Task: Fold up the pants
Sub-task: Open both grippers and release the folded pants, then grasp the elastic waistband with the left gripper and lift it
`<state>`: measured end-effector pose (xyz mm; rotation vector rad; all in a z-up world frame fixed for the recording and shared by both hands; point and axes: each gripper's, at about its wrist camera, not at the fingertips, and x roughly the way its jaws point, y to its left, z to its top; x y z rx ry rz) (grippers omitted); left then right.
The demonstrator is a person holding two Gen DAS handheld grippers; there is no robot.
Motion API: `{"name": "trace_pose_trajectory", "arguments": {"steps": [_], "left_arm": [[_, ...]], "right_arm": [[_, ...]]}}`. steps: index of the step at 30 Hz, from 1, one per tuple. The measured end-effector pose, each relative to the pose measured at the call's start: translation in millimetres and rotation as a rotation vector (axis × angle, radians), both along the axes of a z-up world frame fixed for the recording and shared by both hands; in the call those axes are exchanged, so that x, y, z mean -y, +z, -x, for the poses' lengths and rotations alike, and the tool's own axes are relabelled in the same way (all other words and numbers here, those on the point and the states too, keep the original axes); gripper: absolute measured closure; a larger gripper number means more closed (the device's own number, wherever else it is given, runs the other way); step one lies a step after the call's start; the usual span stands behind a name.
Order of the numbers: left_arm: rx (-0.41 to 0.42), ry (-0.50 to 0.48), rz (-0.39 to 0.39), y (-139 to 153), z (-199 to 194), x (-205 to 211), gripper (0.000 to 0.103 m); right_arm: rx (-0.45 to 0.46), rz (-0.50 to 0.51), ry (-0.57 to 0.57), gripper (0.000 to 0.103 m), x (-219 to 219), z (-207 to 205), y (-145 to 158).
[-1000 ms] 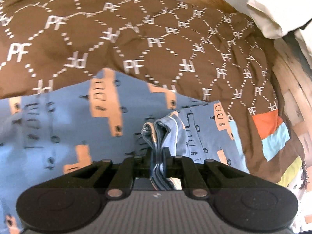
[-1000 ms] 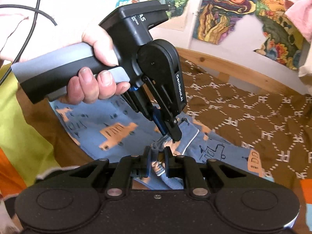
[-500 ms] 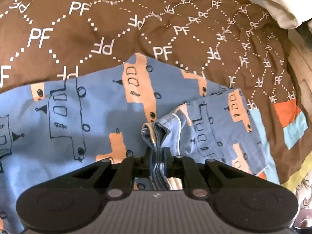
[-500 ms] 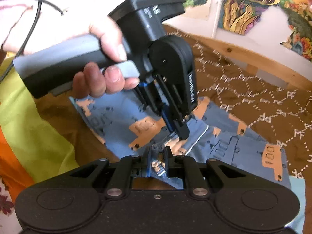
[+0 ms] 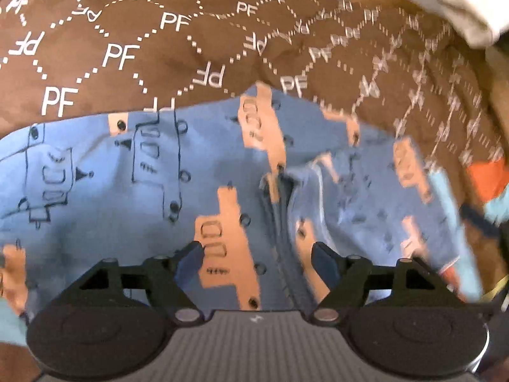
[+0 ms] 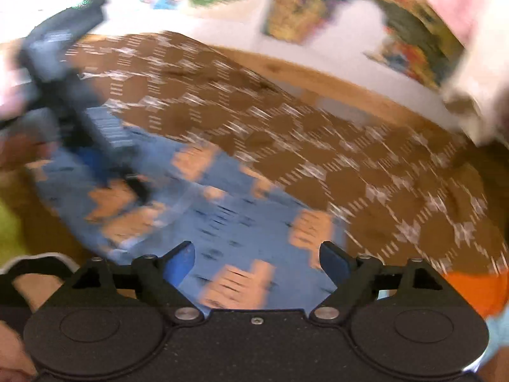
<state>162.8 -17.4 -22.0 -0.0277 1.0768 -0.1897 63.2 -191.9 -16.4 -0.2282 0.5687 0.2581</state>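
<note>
The blue pants (image 5: 152,197) with orange and outlined train prints lie folded on a brown blanket (image 5: 133,41). A doubled edge runs up the middle of the left wrist view. My left gripper (image 5: 257,259) is open, low over the pants, holding nothing. My right gripper (image 6: 257,259) is also open and empty above the pants (image 6: 229,216). The right wrist view is motion-blurred; the left gripper's body (image 6: 79,105) shows there at the left, over the cloth.
The brown blanket with white "PF" print (image 6: 318,146) covers the bed. A wooden bed frame (image 6: 318,79) and a wall with colourful pictures (image 6: 318,6) stand behind. A pale cloth (image 5: 470,16) lies at the far right. Orange and light-blue patches (image 5: 486,178) lie to the right.
Both grippers were shut on the pants' bunched edge; now both have opened and let it go. The cloth lies flat. The right view swung, blurred.
</note>
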Motion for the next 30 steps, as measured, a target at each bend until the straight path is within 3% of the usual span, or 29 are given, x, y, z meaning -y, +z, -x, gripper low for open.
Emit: {"name": "trace_pose_trajectory", "arguments": {"steps": [4,10,14,18,20,23,24,25,27,30], "left_arm": [[0.086,-0.051,-0.138,-8,13,20,0.020],[0.192,-0.002,-0.004,13,39,-8,0.016],[0.342,0.162,-0.001,35,78,-41,0.014],[0.518,0.419,-0.035,51,116,-76,0.026],[0.526,0.518,-0.076,52,121,-90,0.030],[0.457,0.592,-0.030,45,108,-109,0.031],[0.445,0.607,-0.008,42,103,-114,0.035],[0.434,0.619,0.005,39,97,-117,0.055],[0.402,0.622,-0.015,34,82,-113,0.077],[0.445,0.551,-0.142,38,79,-91,0.082]], "right_arm": [[-0.063,0.052,-0.021,0.012,1,-12,-21],[-0.004,-0.020,-0.031,0.004,4,-8,-10],[0.003,-0.124,-0.024,0.001,10,-7,-1],[0.014,-0.164,-0.011,0.001,6,-4,4],[0.015,-0.168,-0.001,0.001,3,-3,5],[0.009,-0.180,0.011,0.001,1,-1,5],[0.006,-0.184,0.013,0.001,0,-1,4],[0.003,-0.186,0.014,0.001,0,-1,4],[-0.004,-0.191,0.015,0.001,0,-1,3],[-0.009,-0.194,0.016,0.001,0,0,2]]}}
